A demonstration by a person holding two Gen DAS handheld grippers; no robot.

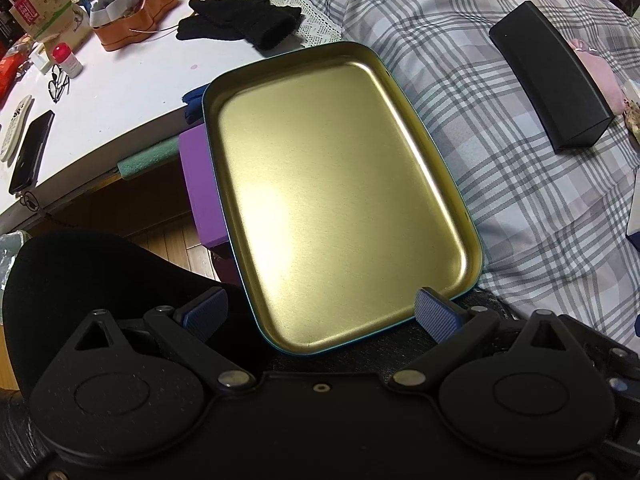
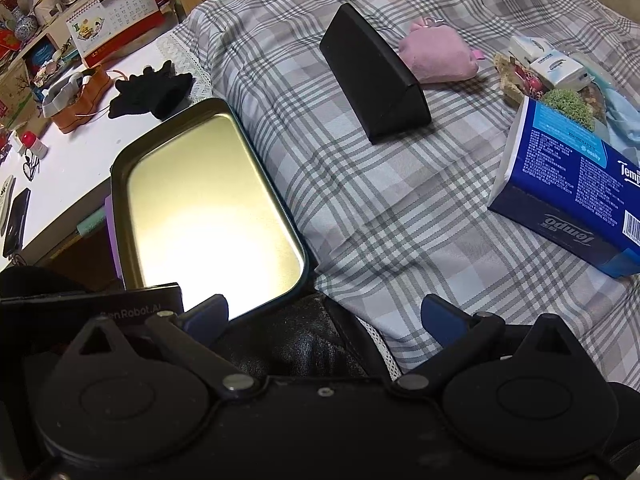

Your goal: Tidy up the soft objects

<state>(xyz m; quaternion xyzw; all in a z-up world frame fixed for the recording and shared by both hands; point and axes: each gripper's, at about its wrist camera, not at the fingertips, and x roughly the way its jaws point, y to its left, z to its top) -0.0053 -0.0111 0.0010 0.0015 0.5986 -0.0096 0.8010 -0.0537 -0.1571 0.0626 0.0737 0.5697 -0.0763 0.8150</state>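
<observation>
The left gripper [image 1: 320, 312] is gaping wide with nothing between its blue fingers [image 1: 436, 314], hanging over the near rim of a shallow gold-lined rectangular metal tin [image 1: 340, 200]. The right gripper [image 2: 332, 316] is gaping equally, holding nothing. A purple block [image 1: 200, 184] is hiding partly beneath the tin. Black knit gloves [image 1: 240, 16] are lying beyond on the white table [image 1: 120, 92]; a pink fabric pouch [image 2: 438, 56] is peeking from behind a black triangular case [image 2: 372, 76] on the grey plaid cloth [image 2: 400, 208].

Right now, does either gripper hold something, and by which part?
Nothing is held. The left gripper and the right gripper are both open, above the near edge of the empty tin tray.
</observation>
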